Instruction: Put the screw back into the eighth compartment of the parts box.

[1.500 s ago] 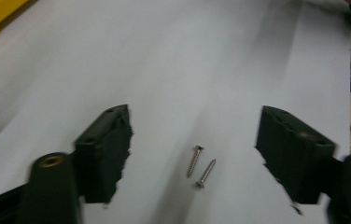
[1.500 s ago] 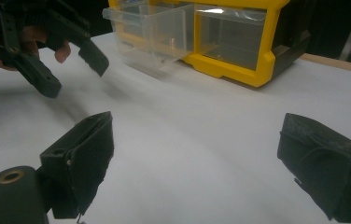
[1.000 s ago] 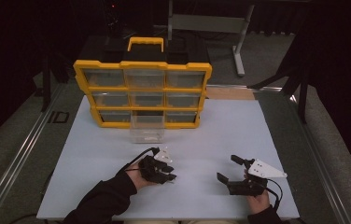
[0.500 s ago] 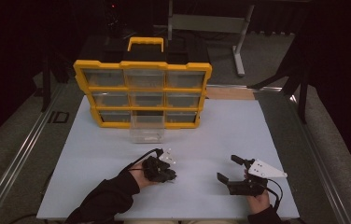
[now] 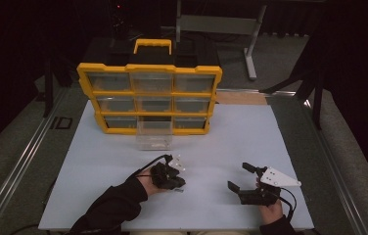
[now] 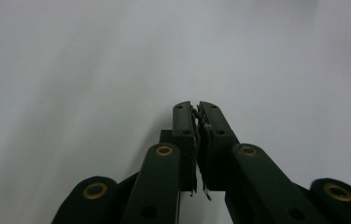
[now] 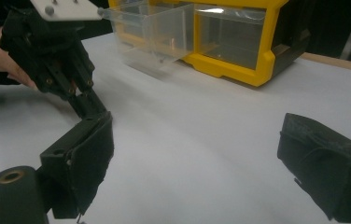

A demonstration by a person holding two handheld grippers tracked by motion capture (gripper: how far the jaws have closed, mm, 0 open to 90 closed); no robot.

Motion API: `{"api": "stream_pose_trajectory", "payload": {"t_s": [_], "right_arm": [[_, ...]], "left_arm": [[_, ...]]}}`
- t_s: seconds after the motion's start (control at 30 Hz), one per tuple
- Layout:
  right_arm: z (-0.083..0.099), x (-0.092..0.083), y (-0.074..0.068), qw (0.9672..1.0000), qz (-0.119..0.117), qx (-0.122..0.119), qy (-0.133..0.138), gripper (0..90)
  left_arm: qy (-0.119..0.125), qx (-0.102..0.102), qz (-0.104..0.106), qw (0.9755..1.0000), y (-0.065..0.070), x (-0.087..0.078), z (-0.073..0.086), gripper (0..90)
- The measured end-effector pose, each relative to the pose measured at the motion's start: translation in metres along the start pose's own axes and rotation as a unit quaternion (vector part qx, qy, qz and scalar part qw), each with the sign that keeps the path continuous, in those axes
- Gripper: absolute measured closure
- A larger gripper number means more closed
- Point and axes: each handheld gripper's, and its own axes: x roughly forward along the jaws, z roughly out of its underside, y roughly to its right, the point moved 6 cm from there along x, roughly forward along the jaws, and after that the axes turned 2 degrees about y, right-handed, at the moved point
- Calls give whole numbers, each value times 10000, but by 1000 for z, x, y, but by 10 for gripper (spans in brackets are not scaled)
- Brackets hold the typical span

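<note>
The left gripper [image 5: 176, 183], fingers pressing together empty, is pointing down at the worktop [image 5: 221, 142]; the pulled-out clear drawer [image 5: 154, 135] is lying just beyond it, nearer than to the right gripper [image 5: 241, 177], fingers spreading wide.

Overhead light brightens the white table [image 5: 231, 137] against a dark room; both gripper views are soft, with glare on the clear drawer [image 7: 157, 35].

Left gripper [image 5: 178, 184] fingers pressed together; right gripper [image 5: 241, 177] fingers spread.

Black left gripper [image 5: 175, 180] and right gripper [image 5: 243, 178], brass-coloured rivets, grey plates; dark sleeves [image 5: 111, 208], apparently black.
</note>
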Motion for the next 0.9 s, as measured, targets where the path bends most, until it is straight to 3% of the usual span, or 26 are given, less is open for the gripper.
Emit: {"api": "stream_pose_trajectory", "payload": {"t_s": [0.1,0.63,0.9], "right_arm": [[0,0,1,10000,12,16,2,108],[0,0,0,10000,6,8,-12,108],[0,0,0,10000,8,6,-12,108]], "left_arm": [[88,36,76,9999,2,-4,-1,840],[-55,191,222,9996,11,1,2,830],[-144,208,199,9995,10,5,3,835]]}}
